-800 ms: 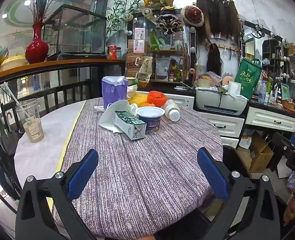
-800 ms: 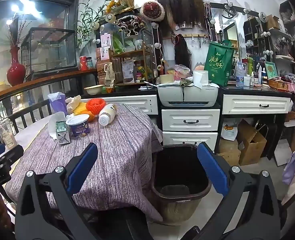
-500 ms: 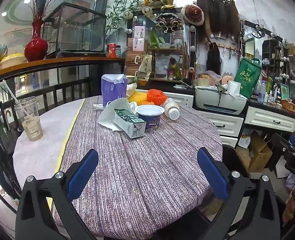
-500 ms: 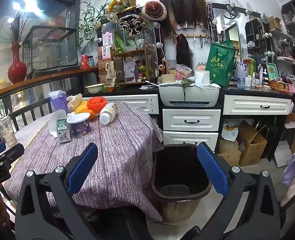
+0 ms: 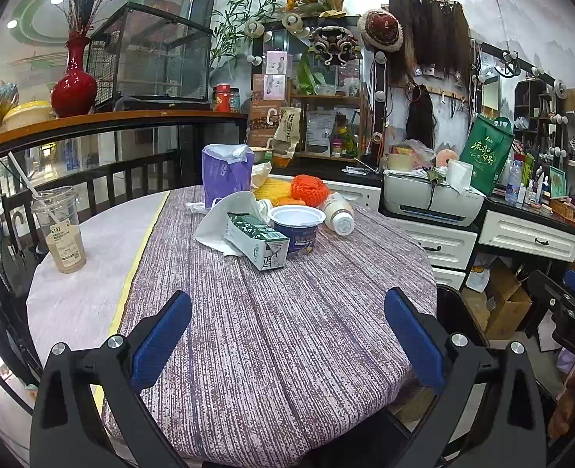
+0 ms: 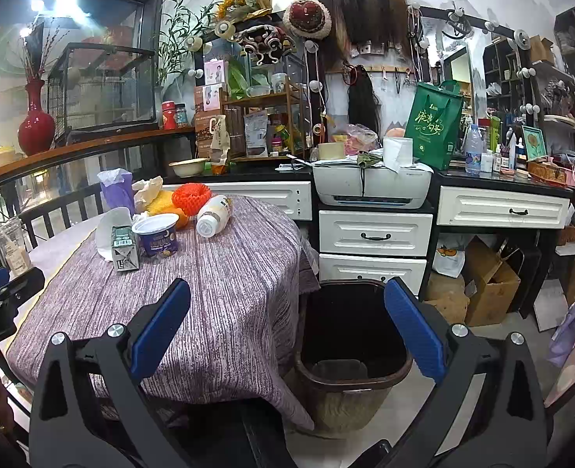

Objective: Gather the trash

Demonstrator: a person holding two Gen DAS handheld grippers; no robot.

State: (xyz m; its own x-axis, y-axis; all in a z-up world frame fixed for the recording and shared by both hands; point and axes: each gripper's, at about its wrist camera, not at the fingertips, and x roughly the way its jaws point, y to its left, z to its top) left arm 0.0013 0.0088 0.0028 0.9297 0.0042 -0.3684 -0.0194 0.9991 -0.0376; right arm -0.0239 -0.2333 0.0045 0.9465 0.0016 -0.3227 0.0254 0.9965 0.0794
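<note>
— Where's the trash?

— Bunched at the far side of the round table (image 5: 271, 351): a green carton (image 5: 257, 240) lying beside a blue cup (image 5: 297, 227), a white bottle (image 5: 339, 217) on its side, and crumpled paper (image 5: 225, 224).

— The surroundings?

— A striped purple cloth covers the table; a dark bin (image 6: 351, 345) stands on the floor beside it, before white drawers (image 6: 375, 236).

— The claws?

— The left gripper (image 5: 287, 335) and the right gripper (image 6: 287, 335) are both spread wide, empty.

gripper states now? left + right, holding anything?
Left gripper: open, holding nothing, above the table.
Right gripper: open, holding nothing, trash bin ahead.
</note>
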